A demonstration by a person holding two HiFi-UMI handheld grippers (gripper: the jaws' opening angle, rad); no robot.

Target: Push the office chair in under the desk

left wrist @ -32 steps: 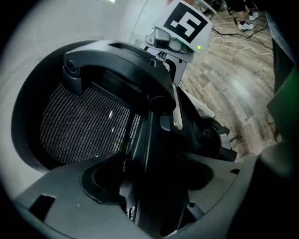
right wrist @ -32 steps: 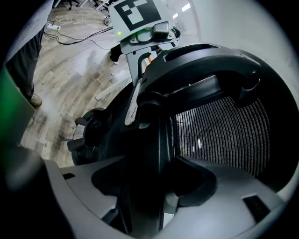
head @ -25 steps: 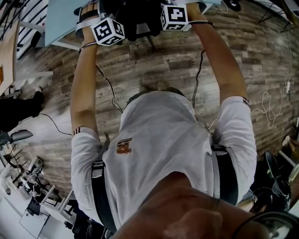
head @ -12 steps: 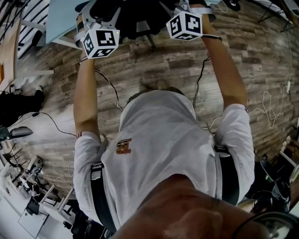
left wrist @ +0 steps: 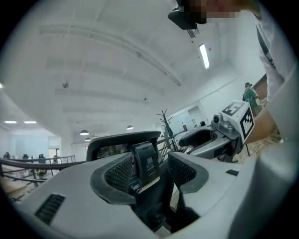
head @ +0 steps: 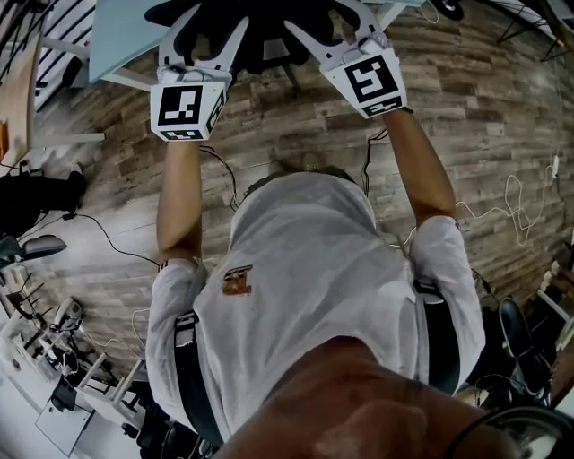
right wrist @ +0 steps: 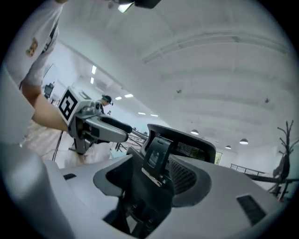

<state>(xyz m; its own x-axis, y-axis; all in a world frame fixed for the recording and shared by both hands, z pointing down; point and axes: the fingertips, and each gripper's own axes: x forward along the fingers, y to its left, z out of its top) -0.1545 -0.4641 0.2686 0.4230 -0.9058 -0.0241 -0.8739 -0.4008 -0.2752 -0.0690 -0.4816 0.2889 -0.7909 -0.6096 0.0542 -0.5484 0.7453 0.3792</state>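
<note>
Facing the office chair [head: 269,40] with both grippers held out level, above a wood-plank floor [head: 296,125].

At upper left, shows the pale blue desk [head: 121,31], with the black chair drawn up at its edge, top centre; cannot tell how far under. Points the left gripper [head: 211,22] at the chair's back, fingers apart though just narrowed, clamped on nothing, with the chair's headrest framed in the gap ahead in the left gripper view. Aims the right gripper [head: 330,18] the same way, fingers likewise spread and pressing on nothing, mesh chair back showing beyond them. Leaves loose cables [head: 516,206] trailing across the floor at far right.
</note>
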